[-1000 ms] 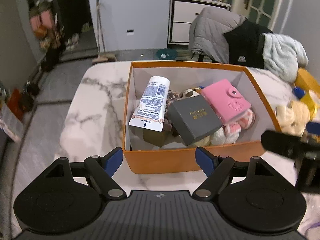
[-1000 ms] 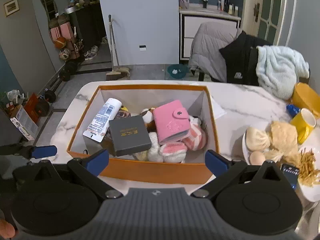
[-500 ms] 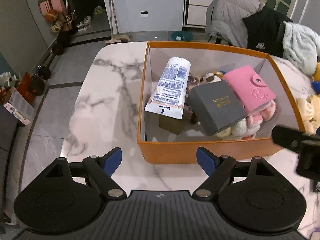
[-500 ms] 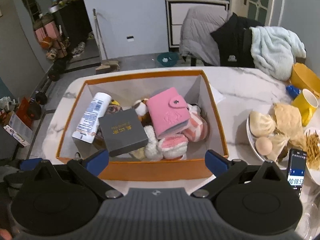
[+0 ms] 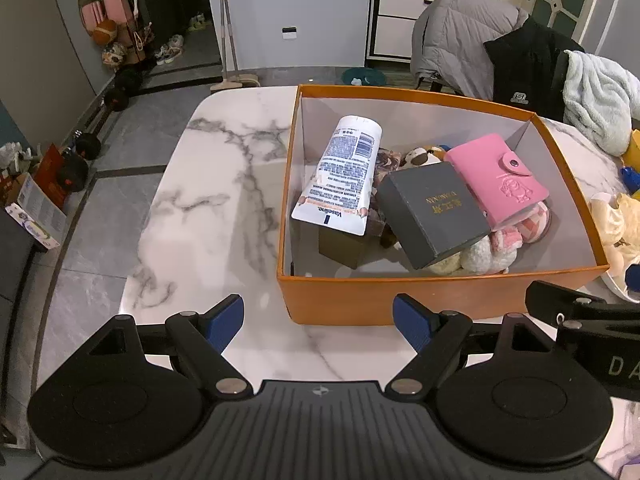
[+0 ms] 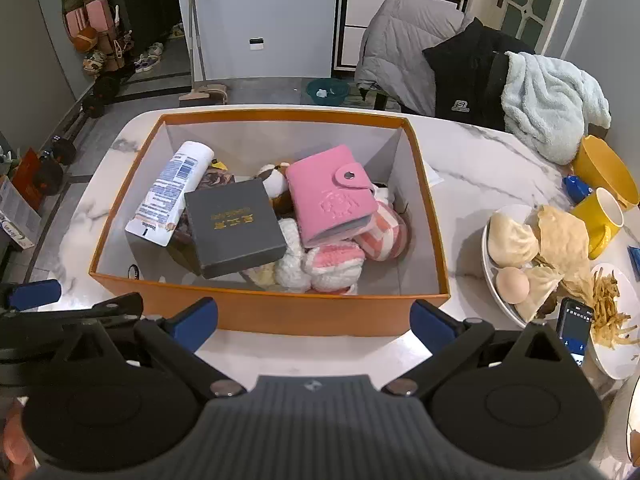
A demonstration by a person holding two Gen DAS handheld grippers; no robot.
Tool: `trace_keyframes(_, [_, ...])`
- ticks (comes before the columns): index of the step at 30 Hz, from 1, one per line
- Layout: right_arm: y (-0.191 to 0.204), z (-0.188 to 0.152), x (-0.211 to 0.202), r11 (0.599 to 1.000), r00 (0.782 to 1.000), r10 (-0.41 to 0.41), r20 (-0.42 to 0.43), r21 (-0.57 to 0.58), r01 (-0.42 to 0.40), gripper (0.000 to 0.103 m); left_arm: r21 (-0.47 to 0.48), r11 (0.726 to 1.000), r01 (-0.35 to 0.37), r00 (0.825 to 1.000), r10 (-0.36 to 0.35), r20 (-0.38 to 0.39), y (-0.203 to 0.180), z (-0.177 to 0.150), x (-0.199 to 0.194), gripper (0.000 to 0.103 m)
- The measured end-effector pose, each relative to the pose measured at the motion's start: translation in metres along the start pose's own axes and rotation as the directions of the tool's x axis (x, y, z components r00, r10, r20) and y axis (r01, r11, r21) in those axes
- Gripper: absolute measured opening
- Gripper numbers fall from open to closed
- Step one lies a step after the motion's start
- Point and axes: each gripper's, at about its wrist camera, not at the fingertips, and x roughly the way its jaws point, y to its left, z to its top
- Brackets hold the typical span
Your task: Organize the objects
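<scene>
An orange box (image 5: 384,300) (image 6: 280,314) sits on the marble table (image 5: 208,216). Inside lie a white lotion tube (image 5: 340,176) (image 6: 168,196), a grey flat box (image 5: 432,214) (image 6: 234,226), a pink wallet (image 5: 496,178) (image 6: 330,196) and soft pink-and-white plush items (image 6: 332,264). My left gripper (image 5: 318,320) hovers open in front of the box's near left corner, nothing between its blue pads. My right gripper (image 6: 314,316) stands open before the box's near wall, also empty. Each gripper's arm shows at the edge of the other's view.
Right of the box stand a plate of buns and an egg (image 6: 508,256), a yellow mug (image 6: 600,216), a yellow bowl (image 6: 604,168), a phone (image 6: 574,328) and a plate of fries (image 6: 612,312). Chairs draped with jackets (image 6: 440,56) stand behind the table.
Both views have shifted: the box now sits further right in the left wrist view and a bit lower and nearer in the right wrist view. Contents have not moved; both grippers stay open.
</scene>
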Motion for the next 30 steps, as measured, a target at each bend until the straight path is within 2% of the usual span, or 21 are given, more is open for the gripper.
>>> trace_keyframes(30, [-0.006,-0.0015,0.0034,1.0,1.0,0.003,-0.012,0.014,-0.003,0.102,0.013,1.0,-0.003,1.0,0.003,0.009,-0.005,-0.0034,-0.0014,0.096])
